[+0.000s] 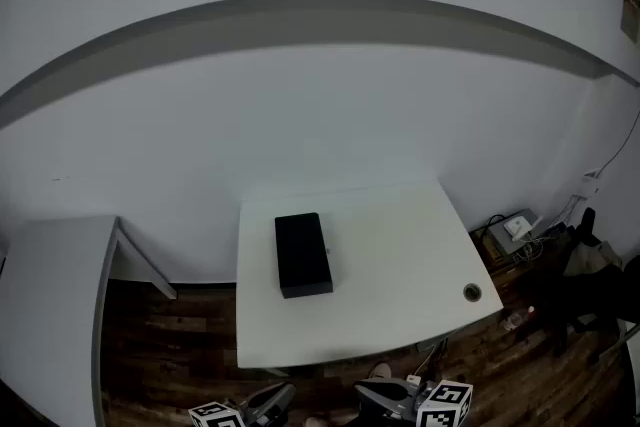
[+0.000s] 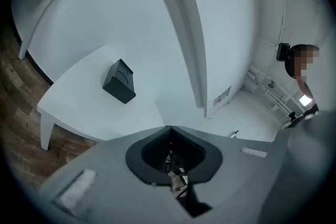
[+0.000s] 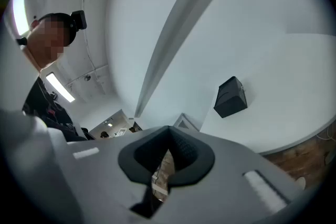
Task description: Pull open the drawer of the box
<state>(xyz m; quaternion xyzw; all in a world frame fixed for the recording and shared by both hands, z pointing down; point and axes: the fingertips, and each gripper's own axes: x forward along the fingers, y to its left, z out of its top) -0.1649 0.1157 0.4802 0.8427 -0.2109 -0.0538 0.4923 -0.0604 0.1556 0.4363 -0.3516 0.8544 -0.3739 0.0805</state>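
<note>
Head view shows a black box (image 1: 302, 255) lying on a white counter (image 1: 400, 245). The box is shut on every side I can see, and no drawer sticks out of it, so the job has not started. I cannot see inside the box, so I cannot tell what is in it, if anything. Nothing else lies on the counter near the box. The only other thing is a small round hole (image 1: 471, 292) in the counter, well to the right of the box near the corner. The left gripper (image 1: 272, 402) and the right gripper (image 1: 385, 395) are both low down, past the near edge of the counter and well apart from the box. The left gripper view shows the grey fingers (image 2: 110, 181) pressed together at the tips with nothing held between them, and the box (image 2: 119, 81) is far off. The right gripper view shows the same thing: its fingers (image 3: 236, 176) meet at the tips, they hold nothing, and the box (image 3: 231, 97) is small and far away. I think every step is left to do: go to the box, find the front of the drawer, open the fingers, take hold of it, and pull it out.
</note>
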